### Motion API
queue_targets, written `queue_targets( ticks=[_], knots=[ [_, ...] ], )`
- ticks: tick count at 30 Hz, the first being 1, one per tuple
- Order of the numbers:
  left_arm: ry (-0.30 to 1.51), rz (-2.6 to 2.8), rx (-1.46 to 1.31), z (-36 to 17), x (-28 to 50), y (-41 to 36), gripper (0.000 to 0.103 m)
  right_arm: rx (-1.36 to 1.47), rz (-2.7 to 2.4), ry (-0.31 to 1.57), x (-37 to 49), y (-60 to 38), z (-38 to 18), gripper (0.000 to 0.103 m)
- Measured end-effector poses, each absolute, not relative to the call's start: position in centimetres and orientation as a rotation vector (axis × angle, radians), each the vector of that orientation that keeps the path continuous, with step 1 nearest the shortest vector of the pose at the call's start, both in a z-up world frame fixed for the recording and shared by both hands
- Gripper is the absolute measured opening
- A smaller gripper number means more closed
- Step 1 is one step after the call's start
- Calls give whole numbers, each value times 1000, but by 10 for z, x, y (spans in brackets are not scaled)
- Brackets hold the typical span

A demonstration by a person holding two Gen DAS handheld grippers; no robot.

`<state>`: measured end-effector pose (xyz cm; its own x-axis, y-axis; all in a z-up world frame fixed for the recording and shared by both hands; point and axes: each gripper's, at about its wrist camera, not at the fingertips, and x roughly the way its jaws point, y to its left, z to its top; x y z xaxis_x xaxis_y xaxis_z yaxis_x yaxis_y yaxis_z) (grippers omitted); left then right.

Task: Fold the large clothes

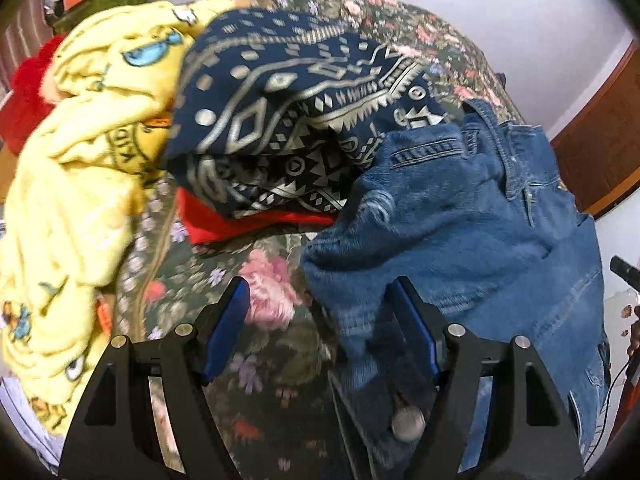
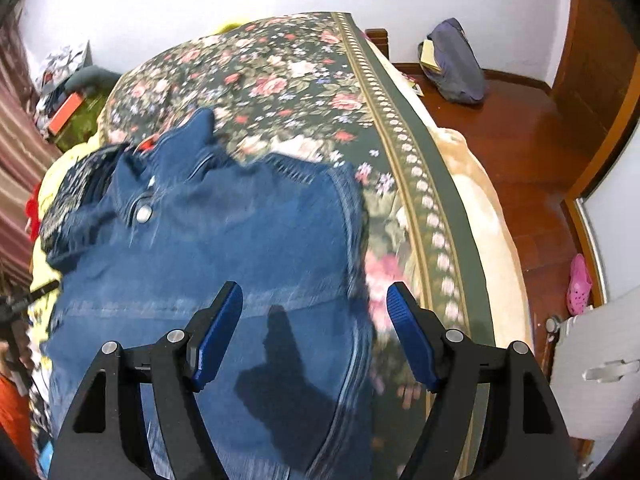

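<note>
Blue jeans (image 1: 480, 220) lie crumpled on the floral bedspread (image 1: 260, 360), their metal button (image 1: 408, 424) low in the left wrist view. My left gripper (image 1: 318, 300) is open over the jeans' left edge; the denim reaches in between the fingers but the pads do not press it. In the right wrist view the jeans (image 2: 240, 240) spread wider, button (image 2: 144, 212) at the upper left. My right gripper (image 2: 315, 292) hangs open above their right edge, casting a shadow on the denim and holding nothing.
A navy patterned garment (image 1: 300, 92) lies over a red cloth (image 1: 240, 220), with a yellow cartoon-print fleece (image 1: 80, 160) to its left. The bedspread (image 2: 300, 80) ends at a bordered right edge above a wooden floor (image 2: 520, 140) with a backpack (image 2: 456, 64) and a pink shoe (image 2: 579, 284).
</note>
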<state>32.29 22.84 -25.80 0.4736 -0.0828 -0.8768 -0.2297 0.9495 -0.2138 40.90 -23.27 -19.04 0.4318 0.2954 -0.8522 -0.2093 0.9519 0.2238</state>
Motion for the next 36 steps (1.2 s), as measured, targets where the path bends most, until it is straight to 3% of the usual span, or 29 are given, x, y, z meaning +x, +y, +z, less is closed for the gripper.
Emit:
queue_targets(
  ticks=[7, 10, 11, 12, 13, 16, 18, 19, 20, 27, 36],
  knots=[
    [1041, 32, -444, -272, 344, 240, 72, 186, 340, 1125, 458, -235, -220, 70],
    [1008, 23, -448, -272, 351, 242, 70, 165, 346, 1125, 469, -227, -229, 60],
    [997, 17, -441, -271, 353, 242, 62, 150, 356, 1108, 469, -224, -228, 58],
    [997, -6, -443, -271, 356, 239, 48, 143, 372, 1103, 470, -221, -228, 49],
    [997, -25, -448, -270, 359, 237, 41, 138, 382, 1106, 470, -217, -228, 36],
    [983, 4, -354, -259, 360, 219, 30, 109, 382, 1088, 466, -212, -226, 19],
    [960, 12, -299, -246, 357, 208, 23, 106, 390, 1063, 461, -213, -221, 14],
    [937, 2, -276, -237, 353, 203, 12, 107, 393, 1047, 460, -213, -217, 13],
    [917, -16, -261, -224, 351, 198, 9, 114, 397, 1025, 456, -216, -210, 13],
    [791, -11, -143, -148, 341, 175, 9, 112, 441, 891, 438, -215, -156, 10],
    [668, 11, -53, -89, 352, 165, 9, 106, 496, 738, 430, -203, -97, 9]
  ],
)
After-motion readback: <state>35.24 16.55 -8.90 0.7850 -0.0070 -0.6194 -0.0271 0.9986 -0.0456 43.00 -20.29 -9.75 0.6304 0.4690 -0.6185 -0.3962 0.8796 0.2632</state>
